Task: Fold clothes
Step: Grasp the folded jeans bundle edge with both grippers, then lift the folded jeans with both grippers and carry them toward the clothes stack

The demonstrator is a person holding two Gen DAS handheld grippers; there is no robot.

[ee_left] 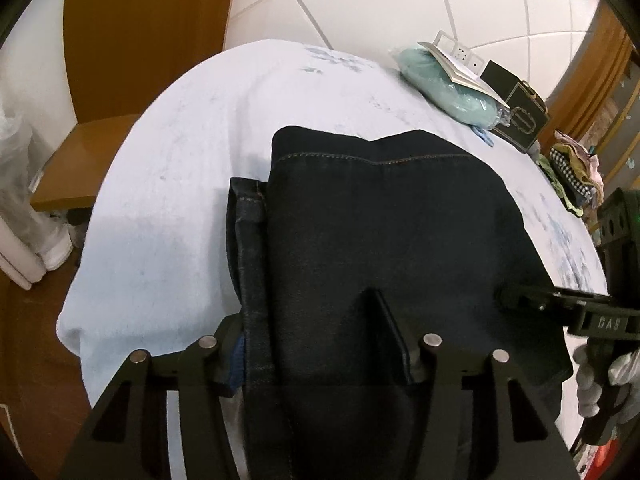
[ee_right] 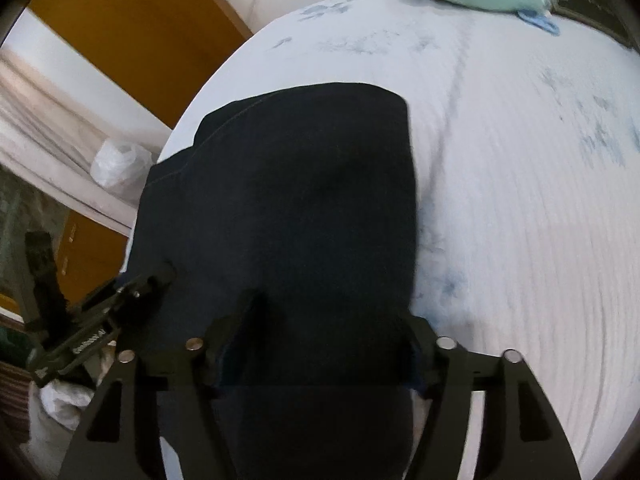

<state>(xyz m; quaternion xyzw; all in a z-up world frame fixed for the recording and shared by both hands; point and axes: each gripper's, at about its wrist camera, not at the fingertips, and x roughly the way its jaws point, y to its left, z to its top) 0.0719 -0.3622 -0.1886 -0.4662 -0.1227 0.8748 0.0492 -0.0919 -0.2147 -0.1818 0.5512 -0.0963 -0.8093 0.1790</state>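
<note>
The folded dark jeans (ee_left: 384, 240) lie on the pale blue bed sheet (ee_left: 180, 168), directly ahead of and beneath both grippers. The left gripper (ee_left: 316, 344) straddles the near left edge of the jeans, jaws parted, denim between them; whether the pads press cannot be told. The right gripper (ee_right: 320, 340) stands with jaws wide across the near end of the jeans; grip cannot be told. A teal packaged item (ee_left: 448, 88) lies far ahead, to the right.
</note>
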